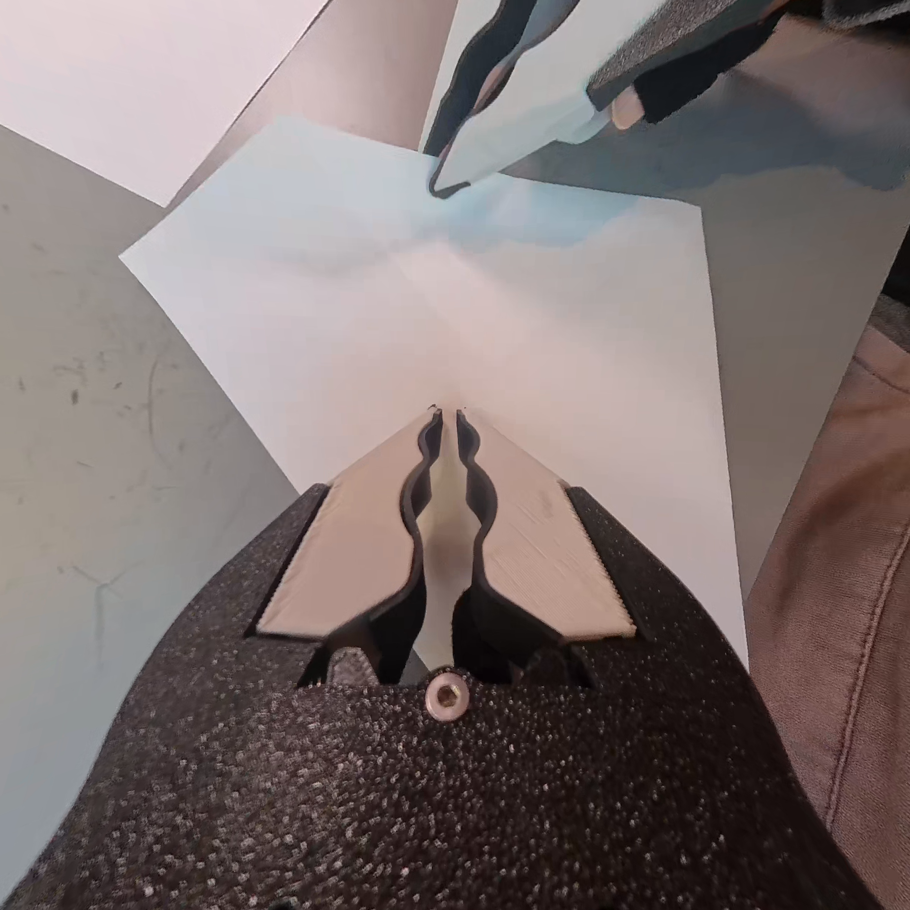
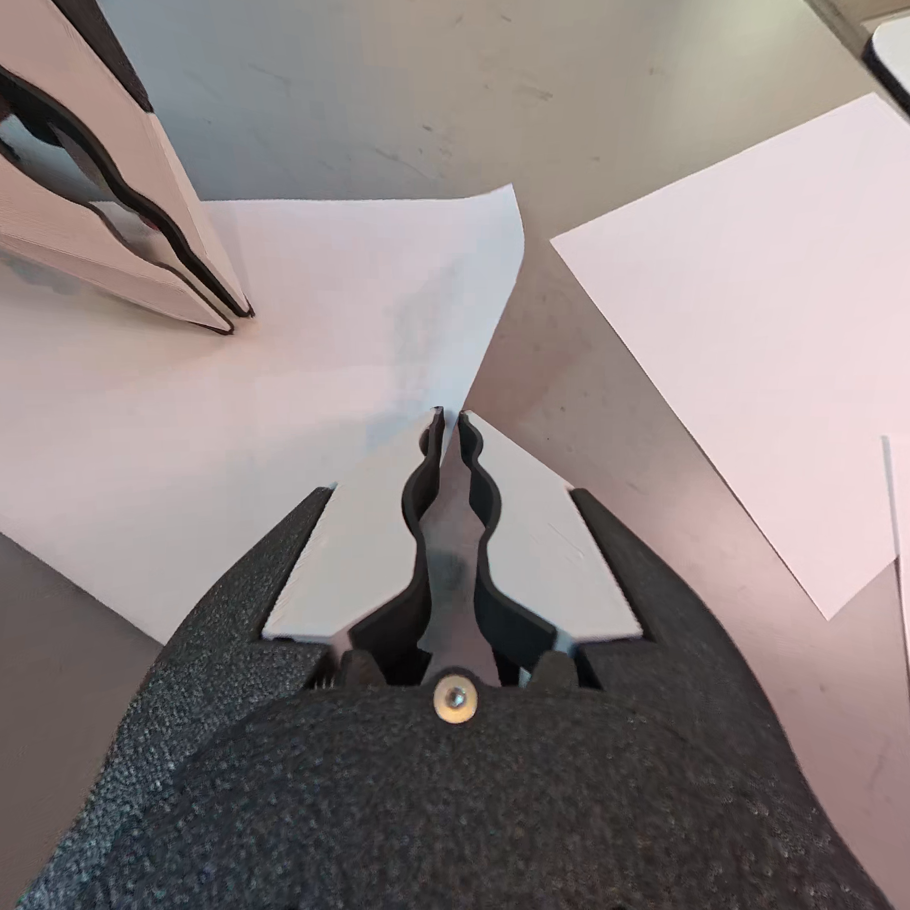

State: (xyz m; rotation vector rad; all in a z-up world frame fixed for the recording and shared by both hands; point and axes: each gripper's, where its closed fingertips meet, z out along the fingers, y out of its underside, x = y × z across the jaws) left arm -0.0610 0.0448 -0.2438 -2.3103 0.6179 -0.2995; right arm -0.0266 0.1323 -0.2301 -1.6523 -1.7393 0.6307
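1. My left claw [image 1: 450,416] is narrowed to a sliver and grips nothing. Its tips rest mid-way on the sheet of paper [image 1: 344,320], which lies on the grey bench [image 1: 74,394].
2. From there, at twelve o'clock, my right claw [image 2: 450,416] is closed on the sheet's far edge, and the paper ripples beside it.
3. A second sheet [image 2: 738,320] lies flat at two o'clock of the right claw, apart.

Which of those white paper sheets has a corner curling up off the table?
The sheet under both grippers: its far corner lifts. The separate sheet to its right lies flat.
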